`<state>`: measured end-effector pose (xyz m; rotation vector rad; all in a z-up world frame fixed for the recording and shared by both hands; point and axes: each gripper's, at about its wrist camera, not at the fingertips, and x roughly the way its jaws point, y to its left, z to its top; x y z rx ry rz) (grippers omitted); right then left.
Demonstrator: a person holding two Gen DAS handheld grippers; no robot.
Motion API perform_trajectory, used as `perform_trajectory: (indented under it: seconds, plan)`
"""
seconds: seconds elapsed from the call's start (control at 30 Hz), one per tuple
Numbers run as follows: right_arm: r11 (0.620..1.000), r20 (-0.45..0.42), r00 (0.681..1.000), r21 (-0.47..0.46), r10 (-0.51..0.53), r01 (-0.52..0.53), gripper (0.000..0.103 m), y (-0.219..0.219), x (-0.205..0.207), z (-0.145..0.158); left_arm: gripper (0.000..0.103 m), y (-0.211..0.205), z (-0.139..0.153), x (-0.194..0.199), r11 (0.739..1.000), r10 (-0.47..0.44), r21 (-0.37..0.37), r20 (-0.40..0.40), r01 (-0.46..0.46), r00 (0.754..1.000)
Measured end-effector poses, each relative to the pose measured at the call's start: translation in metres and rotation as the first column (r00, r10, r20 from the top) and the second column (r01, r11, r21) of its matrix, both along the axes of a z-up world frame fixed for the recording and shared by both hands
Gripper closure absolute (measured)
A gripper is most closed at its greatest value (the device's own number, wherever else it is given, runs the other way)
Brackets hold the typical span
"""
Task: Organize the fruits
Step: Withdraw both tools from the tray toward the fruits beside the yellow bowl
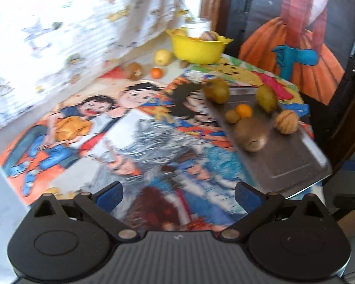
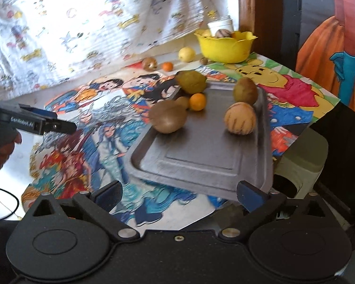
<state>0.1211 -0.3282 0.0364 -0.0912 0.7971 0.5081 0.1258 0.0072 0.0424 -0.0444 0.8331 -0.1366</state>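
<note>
Fruits (image 2: pixel 168 119) crowd the tray (image 2: pixel 201 161); only right view shows the left tool (image 2: pixel 59 125).

Lettering on left gripper (image 2: pixel 59 126): "GenRobot.AI" is printed in white along the side of the black body, as seen from the right wrist view.
Mark on gripper housing: a small pale emblem is seen, too blurred to be read.
Other text: none is legible.

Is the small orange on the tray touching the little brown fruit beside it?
Touching. In the left wrist view the orange overlaps the small brown fruit with no gap; the right wrist view shows them pressed together on the tray too.
</note>
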Motion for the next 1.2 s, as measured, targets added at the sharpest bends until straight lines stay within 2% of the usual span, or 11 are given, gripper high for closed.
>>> perform_trajectory:
  seconds: [0.13,0.23,0.5,0.7,0.87,0.93,1.07,1.13,1.2]
  plan:
    - [1.0,-0.022,0.999,-0.016,0.022,-0.023,0.001,0.009,-0.003,0.01,0.0,0.027,0.009,-0.004,0.997,0.067,0.025,0.012,-0.068,0.998]
    - [0.999,-0.025,0.999,-0.022,0.036,-0.036,0.001,0.01,-0.001,0.026,0.0,0.044,0.022,-0.007,0.995,0.09,0.048,0.057,-0.093,0.994]
    - [0.999,0.075,0.996,-0.001,0.045,-0.045,0.001,0.013,0.017,0.096,0.0,0.063,0.056,-0.005,0.988,0.102,0.094,0.176,-0.12,0.979]
    - [0.998,0.172,0.983,0.026,0.06,-0.065,0.001,0.025,0.048,0.156,0.0,0.064,0.082,0.002,0.98,0.099,0.132,0.313,-0.147,0.944]
    - [0.997,0.176,0.984,0.073,0.025,-0.039,0.001,0.049,0.098,0.203,0.0,0.06,0.108,0.023,0.974,0.039,0.188,0.402,-0.125,0.915]
    - [0.996,0.169,0.985,0.078,0.017,-0.031,0.001,0.063,0.125,0.217,0.0,0.056,0.118,0.037,0.966,0.001,0.232,0.428,-0.111,0.904]
    - [0.995,0.156,0.988,0.099,0.004,-0.02,0.001,0.088,0.179,0.226,0.0,0.047,0.127,0.07,0.946,-0.074,0.313,0.466,-0.086,0.882]
    - [0.992,0.154,0.988,0.125,0.001,-0.02,0.001,0.096,0.202,0.216,0.0,0.041,0.125,0.088,0.946,-0.108,0.32,0.478,-0.059,0.872]
    - [0.986,0.13,0.992,0.165,0.004,-0.026,0.001,0.102,0.227,0.194,0.0,0.034,0.117,0.106,0.942,-0.149,0.336,0.483,-0.025,0.863]
